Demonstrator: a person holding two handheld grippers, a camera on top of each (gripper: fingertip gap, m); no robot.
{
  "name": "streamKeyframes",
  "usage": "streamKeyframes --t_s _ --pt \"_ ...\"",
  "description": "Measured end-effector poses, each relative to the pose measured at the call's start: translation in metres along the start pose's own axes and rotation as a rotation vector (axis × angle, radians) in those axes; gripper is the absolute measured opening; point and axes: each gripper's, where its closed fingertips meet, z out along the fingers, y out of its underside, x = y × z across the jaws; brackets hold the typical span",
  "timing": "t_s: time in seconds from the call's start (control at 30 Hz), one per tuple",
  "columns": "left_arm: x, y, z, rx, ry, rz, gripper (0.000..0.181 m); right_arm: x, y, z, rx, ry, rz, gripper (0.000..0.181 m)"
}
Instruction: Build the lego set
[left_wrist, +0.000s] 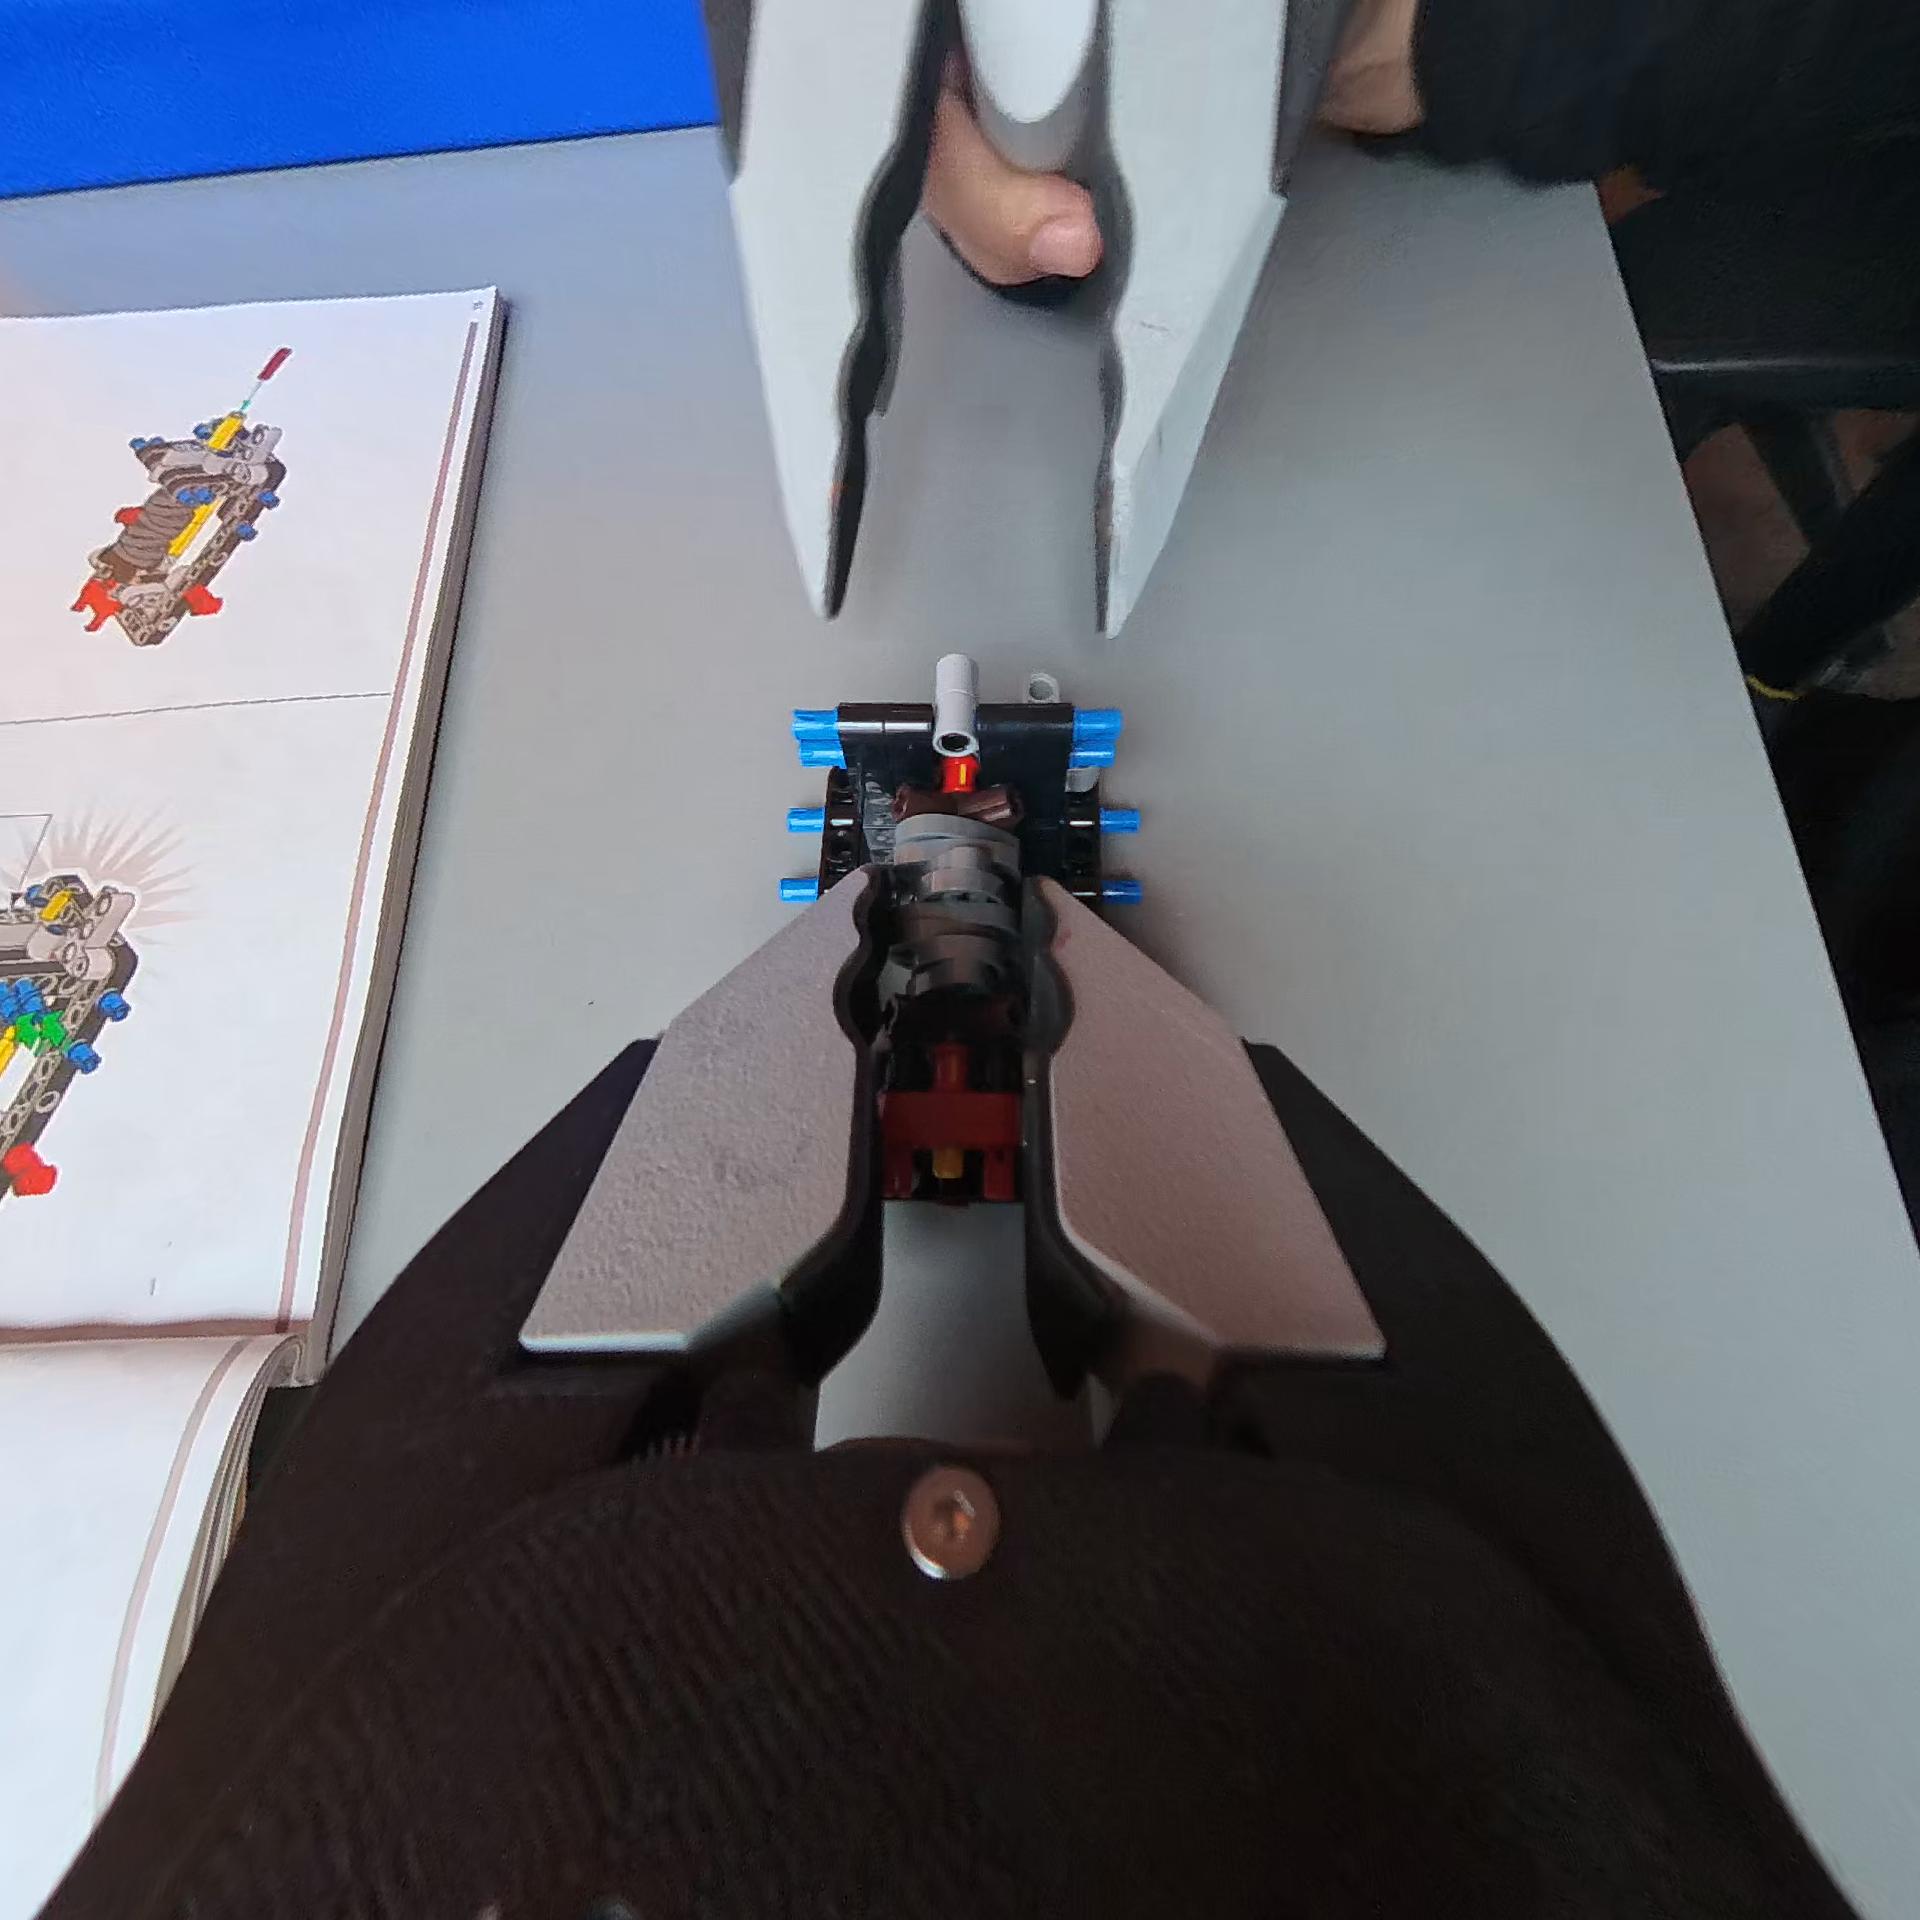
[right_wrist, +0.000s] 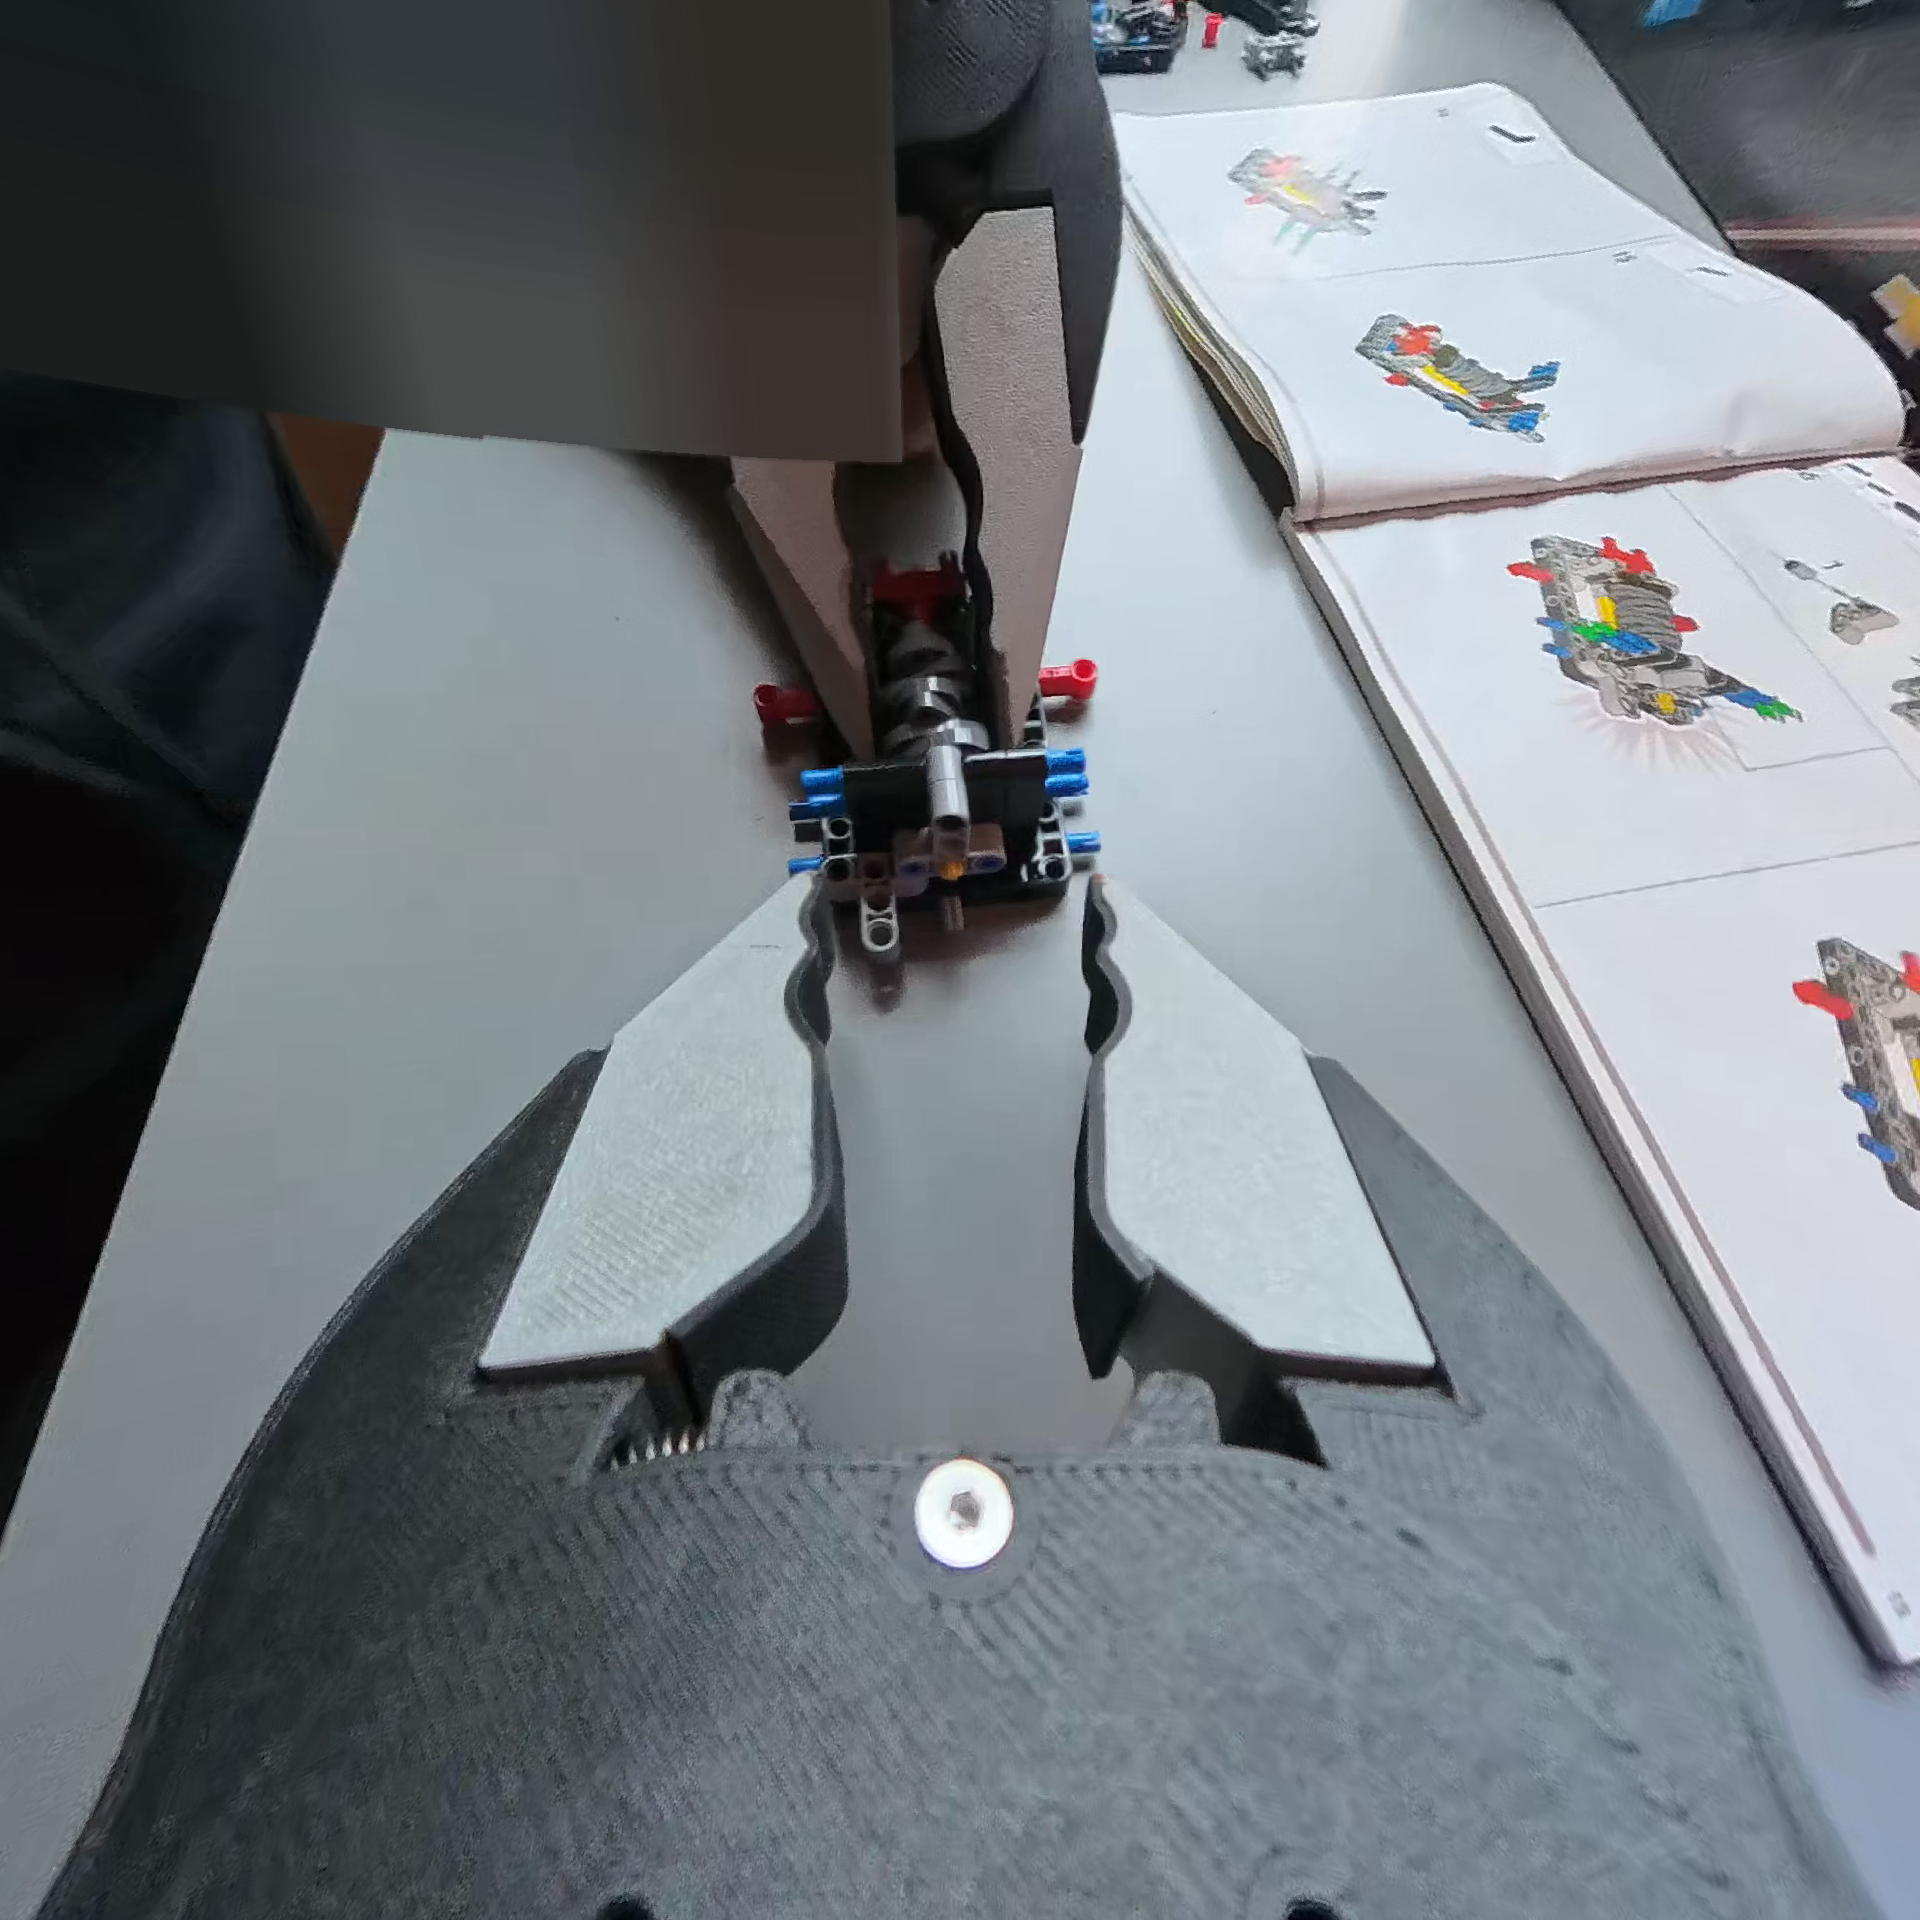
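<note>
1. two grippers meet at one lego assembly (left_wrist: 951, 883), a black frame with blue pins (left_wrist: 1101, 724) along its sides, lying flat on the grey tabletop (left_wrist: 582, 727); it serves as the landmark here.
2. the left gripper (left_wrist: 951, 914) has its fingers pinching the assembly's near end, around the dark grey drum and the red end piece (left_wrist: 948, 1117).
3. the right gripper (right_wrist: 951, 904) faces the assembly's far end, fingers spread and holding nothing, tips just short of the frame on either side.
4. the step in hand, by my reading, is work at that far end, where a light grey connector (right_wrist: 948, 784) stands up and a small white link (right_wrist: 881, 925) pokes out.
5. to do it well: hold the left grip firm and level so the frame cannot slide, bring the right fingers in square to the part, and close on the part alone, clear of the blue pins; push along the frame's length, against the left grip.
6. an open instruction booklet (right_wrist: 1558, 623) lies beside the assembly, showing coloured build drawings; check the part's orientation there first.
7. no brand mark or label shows on the parts or grippers; the booklet's small print is too blurred to read.
</note>
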Motion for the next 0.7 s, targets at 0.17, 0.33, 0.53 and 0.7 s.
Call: streamKeyframes --t_s 0.17,0.33,0.53,0.7 --pt "0.002 0.000 0.000 0.000 0.003 0.037 0.023 0.001 -0.003 0.011 -0.021 -0.047 -0.045 0.043" --pt "0.003 0.000 0.000 0.001 0.010 0.049 0.023 0.005 -0.006 0.013 -0.013 -0.088 -0.044 0.042" --pt "0.003 0.000 0.000 0.002 0.002 0.077 0.023 0.002 -0.006 0.019 -0.028 -0.109 -0.094 0.040" --pt "0.003 0.000 0.000 0.002 0.001 0.081 0.023 0.004 -0.007 0.020 -0.032 -0.125 -0.092 0.036"
